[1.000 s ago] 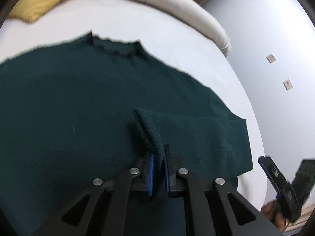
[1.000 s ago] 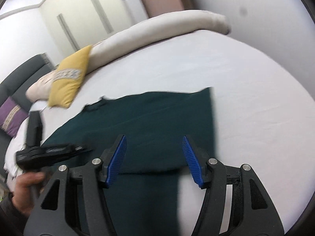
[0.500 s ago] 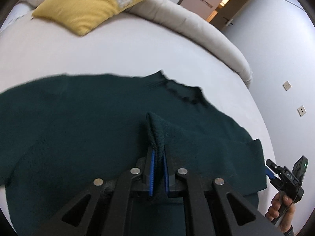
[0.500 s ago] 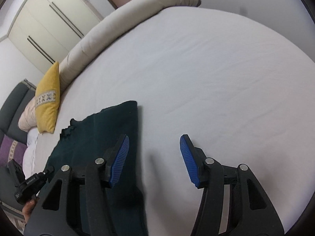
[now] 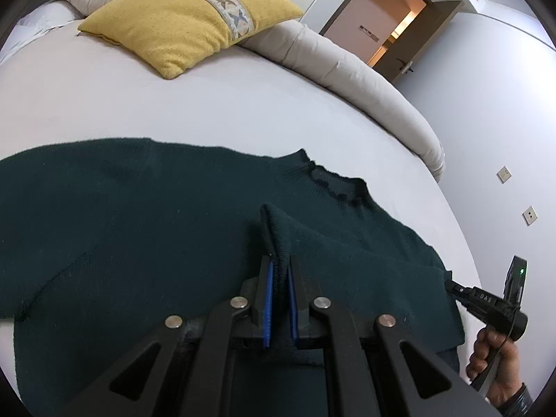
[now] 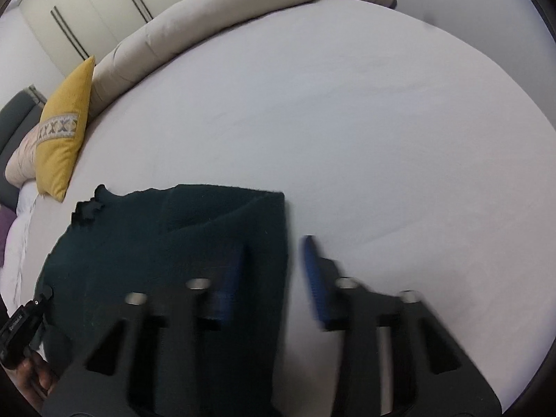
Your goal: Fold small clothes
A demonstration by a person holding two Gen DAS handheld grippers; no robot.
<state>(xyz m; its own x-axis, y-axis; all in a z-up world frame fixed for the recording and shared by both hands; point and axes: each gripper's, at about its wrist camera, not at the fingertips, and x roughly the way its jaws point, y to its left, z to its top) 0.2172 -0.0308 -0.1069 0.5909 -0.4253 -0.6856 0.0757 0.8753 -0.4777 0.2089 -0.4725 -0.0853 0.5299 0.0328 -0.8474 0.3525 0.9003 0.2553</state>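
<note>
Sweater point(image 5: 146, 229) on bed point(image 5: 243, 104), yellow pillow point(image 5: 187, 17) and bolster point(image 5: 347, 69) beyond

White bed point(image 5: 243, 114) — dark green sweater point(image 5: 139, 215), yellow pillow point(image 5: 187, 17), beige bolster point(image 5: 347, 69).

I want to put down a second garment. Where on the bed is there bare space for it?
Free: the white sheet between the sweater edge and the long bolster, and the strip between the sweater's collar and the yellow pillow. Crowded: the near side, where the sweater lies with both grippers on it.
</note>
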